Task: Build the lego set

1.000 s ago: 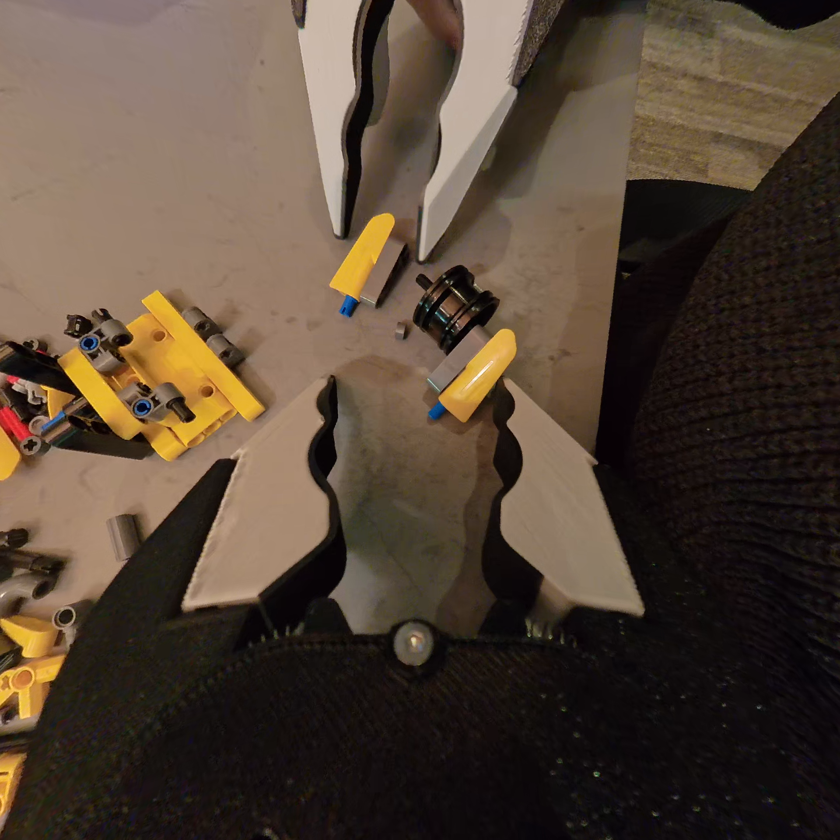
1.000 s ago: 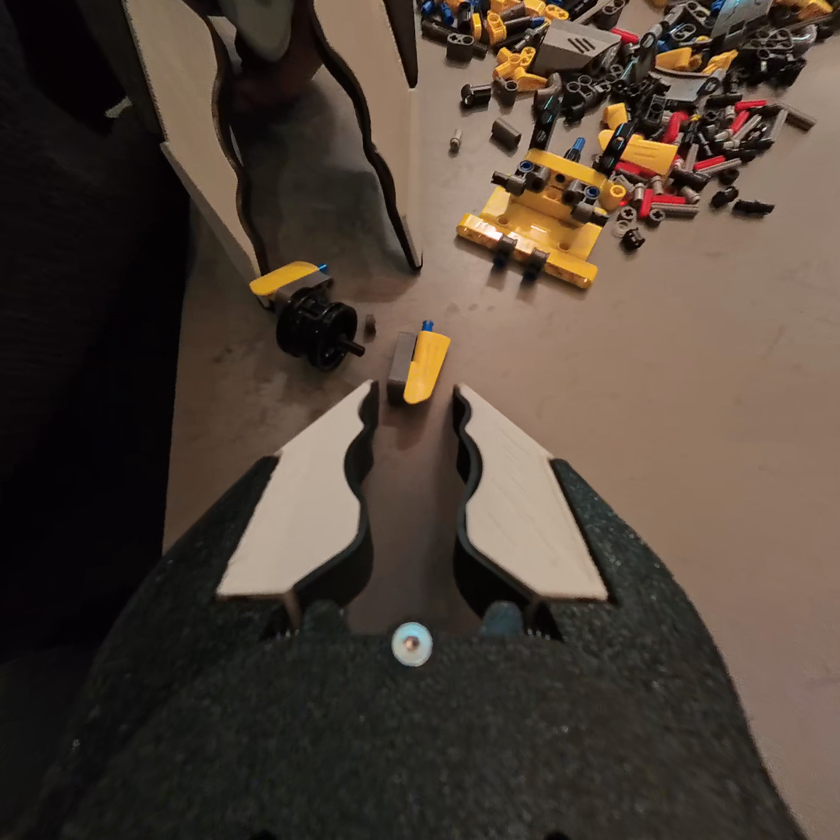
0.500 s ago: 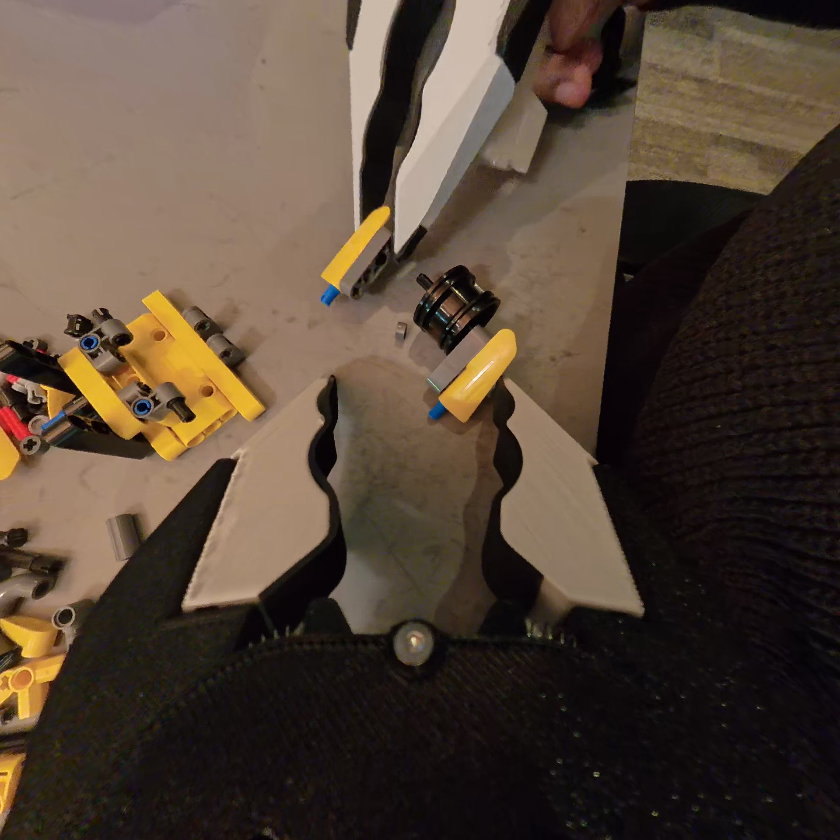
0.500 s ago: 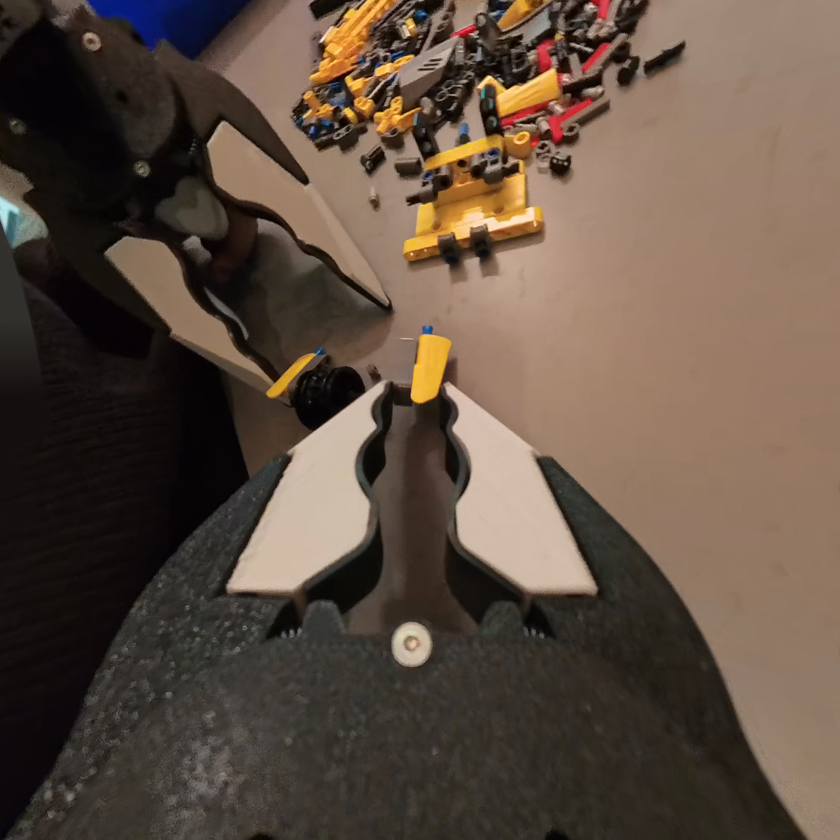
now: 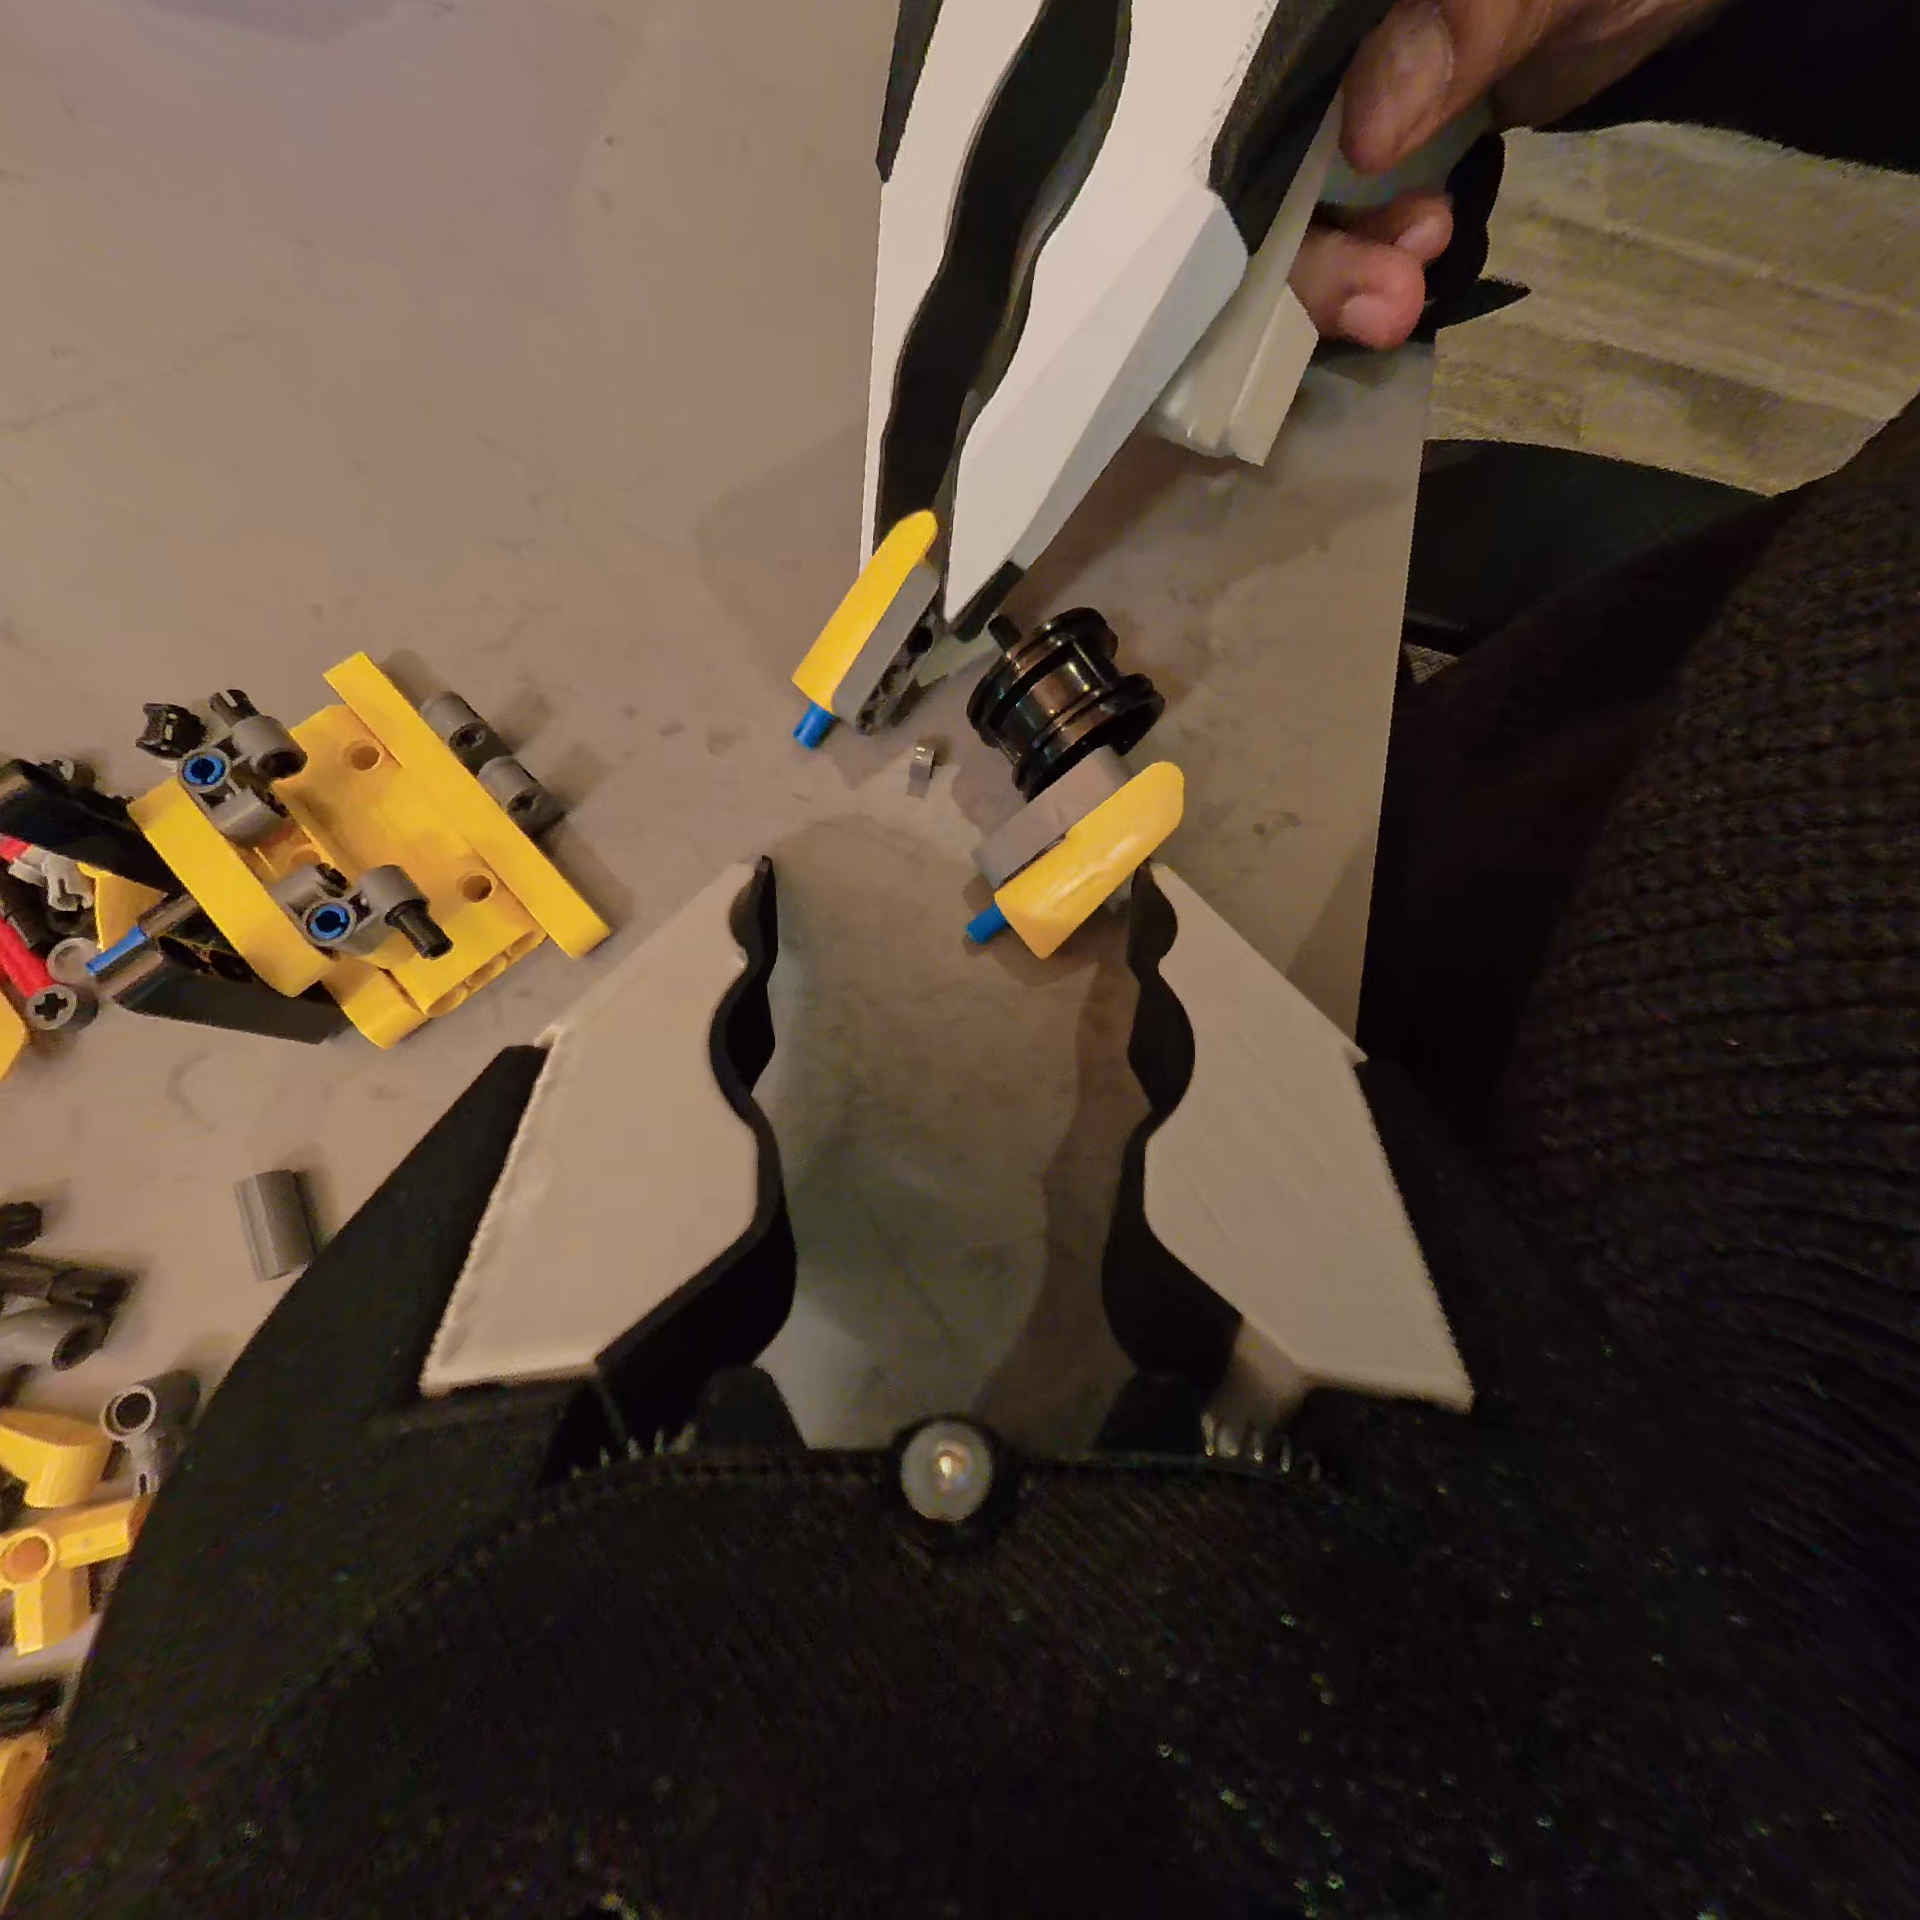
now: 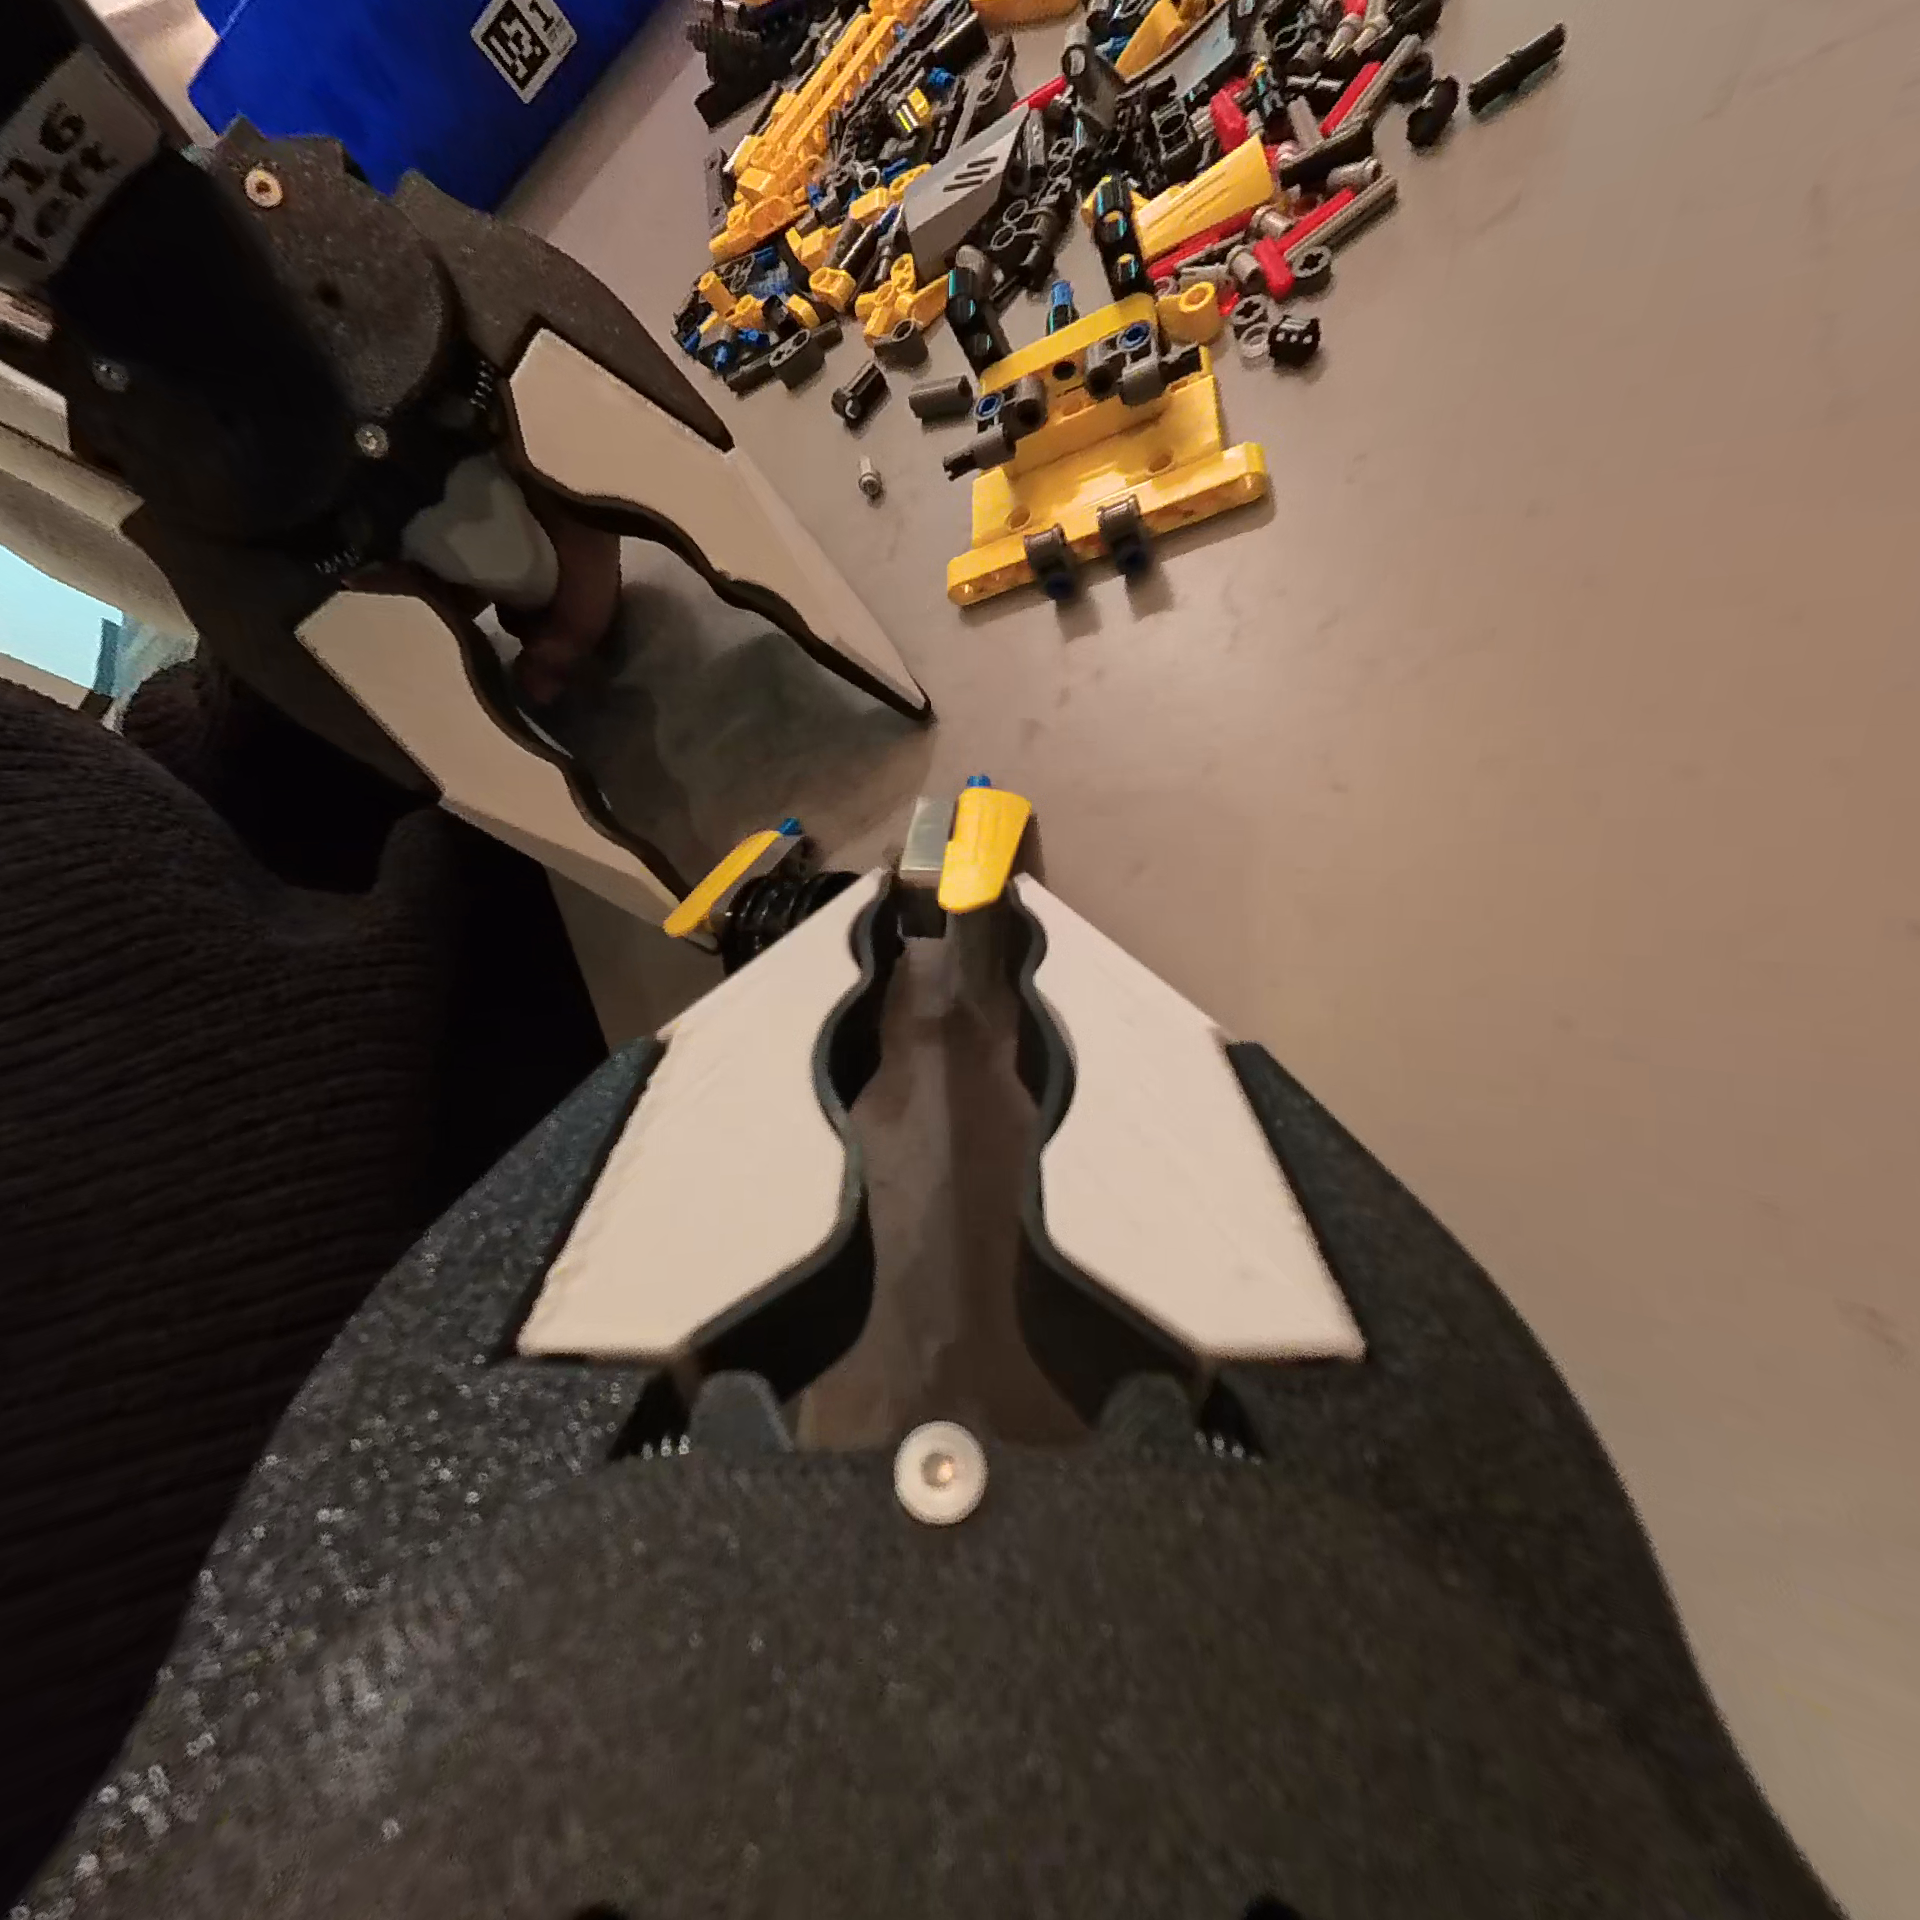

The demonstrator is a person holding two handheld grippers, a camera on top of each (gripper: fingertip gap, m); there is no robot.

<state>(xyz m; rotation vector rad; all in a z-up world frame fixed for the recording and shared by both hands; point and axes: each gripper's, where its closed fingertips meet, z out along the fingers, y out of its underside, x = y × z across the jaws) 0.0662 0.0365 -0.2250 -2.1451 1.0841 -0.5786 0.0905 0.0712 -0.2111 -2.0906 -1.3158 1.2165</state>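
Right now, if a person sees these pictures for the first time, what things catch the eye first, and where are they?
First, the right gripper, its jaws shut on a small yellow and grey piece with a blue pin, near the table's near edge. Beside it, the left gripper stands open over the table, next to a black wheel hub joined to a second yellow and grey piece. Farther off lies a yellow frame assembly before a heap of loose building parts.

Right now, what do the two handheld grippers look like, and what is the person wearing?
Both the left gripper and the right gripper have grainy black bodies, a silver screw at the centre, and two pale grey wedge fingers edged with wavy black pads. The person wears a dark knitted sleeve.
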